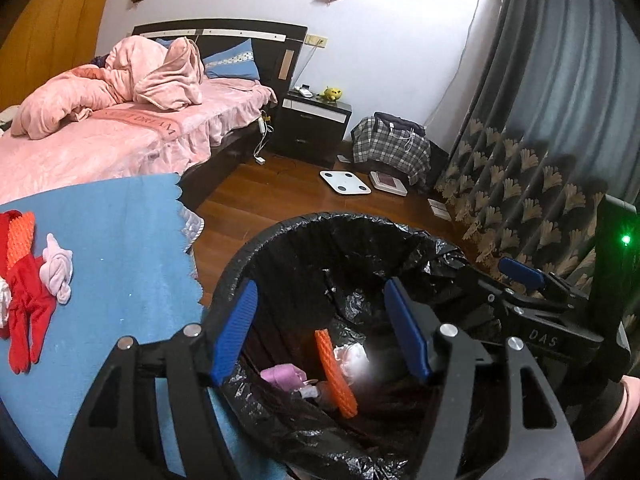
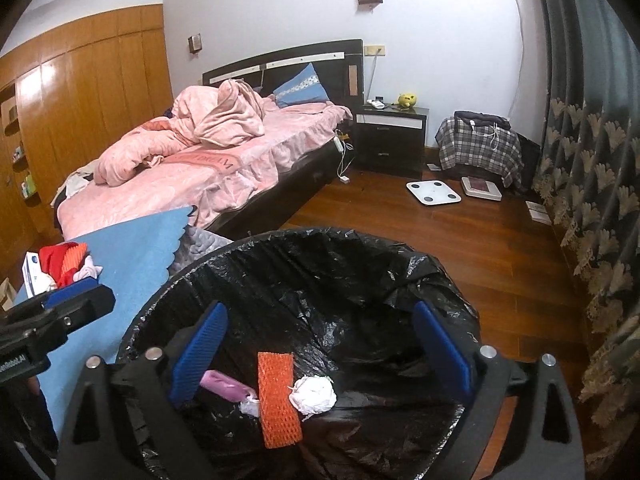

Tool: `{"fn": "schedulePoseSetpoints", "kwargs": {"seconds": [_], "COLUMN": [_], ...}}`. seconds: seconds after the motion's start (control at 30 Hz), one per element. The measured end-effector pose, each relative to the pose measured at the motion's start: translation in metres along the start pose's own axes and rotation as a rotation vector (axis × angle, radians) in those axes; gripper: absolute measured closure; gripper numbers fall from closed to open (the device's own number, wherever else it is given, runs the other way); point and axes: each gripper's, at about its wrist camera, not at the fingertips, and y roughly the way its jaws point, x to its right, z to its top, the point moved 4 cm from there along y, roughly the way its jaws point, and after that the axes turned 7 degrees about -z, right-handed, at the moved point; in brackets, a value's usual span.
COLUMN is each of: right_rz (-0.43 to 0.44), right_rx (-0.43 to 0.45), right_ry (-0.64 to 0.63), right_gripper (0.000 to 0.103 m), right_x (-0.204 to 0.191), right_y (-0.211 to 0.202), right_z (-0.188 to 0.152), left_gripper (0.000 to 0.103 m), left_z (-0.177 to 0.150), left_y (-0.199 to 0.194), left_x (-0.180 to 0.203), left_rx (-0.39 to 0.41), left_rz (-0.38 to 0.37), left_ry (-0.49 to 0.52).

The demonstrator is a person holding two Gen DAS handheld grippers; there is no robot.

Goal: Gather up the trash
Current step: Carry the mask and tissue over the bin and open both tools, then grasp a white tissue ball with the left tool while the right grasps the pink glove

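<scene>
Bin [image 2: 424, 276] under both claws, net [image 2: 278, 400] and wad [image 2: 313, 396] inside. Cloth [image 1: 120, 240] left, trash pile [image 1: 28, 276] on it, long axis toward bed. Left claw [image 1: 320, 328] released, empty, nearer pile. Right claw [image 2: 320, 352] released, empty.

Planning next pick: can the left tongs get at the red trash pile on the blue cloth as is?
Probably yes. The left tongs hang open and empty over the bin; the red pile lies uncovered on the blue cloth beside it.

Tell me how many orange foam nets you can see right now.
2. One orange foam net lies in the black-lined trash bin; the other sits on the blue cloth beside red trash. More could be hidden underneath.
</scene>
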Motion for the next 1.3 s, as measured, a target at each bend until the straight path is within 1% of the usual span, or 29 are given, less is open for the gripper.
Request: {"fn": "schedulePoseSetpoints", "kwargs": {"seconds": [0.2,0.27,0.33,0.43,0.57,0.7,0.77,0.87,0.97,1.03,1.13,1.2,1.23,1.27,1.3], "right_rz": [0.027,0.045,0.068,0.112,0.183,0.248,0.28,0.308,0.325,0.33,0.33,0.33,0.33,0.331,0.331], "right_rx": [0.011,0.015,0.02,0.027,0.033,0.035,0.032,0.028,0.018,0.007,-0.007,-0.018,-0.022,-0.026,-0.029], "right_ry": [0.001,-0.001,-0.009,-0.038,-0.089,-0.13,-0.152,-0.186,-0.208,-0.216,-0.223,-0.226,-0.228,-0.232,-0.234], "right_gripper": [0.01,0.01,0.009,0.009,0.009,0.009,0.009,0.009,0.009,0.01,0.01,0.01,0.01,0.01,0.01], "right_x": [-0.012,-0.02,-0.033,-0.06,-0.109,-0.158,-0.185,-0.218,-0.245,-0.258,-0.266,-0.271,-0.273,-0.276,-0.278], "right_y": [-0.003,-0.003,-0.001,0.002,0.008,0.015,0.019,0.025,0.032,0.039,0.048,0.054,0.057,0.059,0.061], "right_z": [0.005,0.008,0.011,0.017,0.023,0.026,0.027,0.025,0.023,0.021,0.018,0.015,0.014,0.013,0.012], "left_gripper": [0.037,0.037,0.035,0.035,0.035,0.036,0.039,0.046,0.049,0.052,0.055,0.06,0.066,0.074,0.076], "left_z": [0.001,0.002,0.002,0.001,-0.003,-0.006,-0.008,-0.011,-0.013,-0.015,-0.015,-0.017,-0.018,-0.02,-0.021], "left_y": [-0.017,-0.027,-0.041,-0.063,-0.094,-0.116,-0.124,-0.126,-0.124,-0.12,-0.112,-0.109,-0.107,-0.107,-0.105], "left_x": [-0.015,-0.026,-0.043,-0.072,-0.12,-0.164,-0.186,-0.209,-0.225,-0.233,-0.24,-0.244,-0.247,-0.249,-0.251], "left_rx": [0.025,0.04,0.058,0.083,0.103,0.108,0.109,0.099,0.089,0.083,0.071,0.067,0.064,0.061,0.057], "left_rz": [0.054,0.089,0.142,0.231,0.366,0.471,0.511,0.549,0.559,0.558,0.553,0.549,0.548,0.548,0.544], "left_ry": [0.012,0.007,0.005,-0.006,-0.041,-0.092,-0.12,-0.145,-0.162,-0.17,-0.166,-0.17,-0.175,-0.178,-0.185]}}
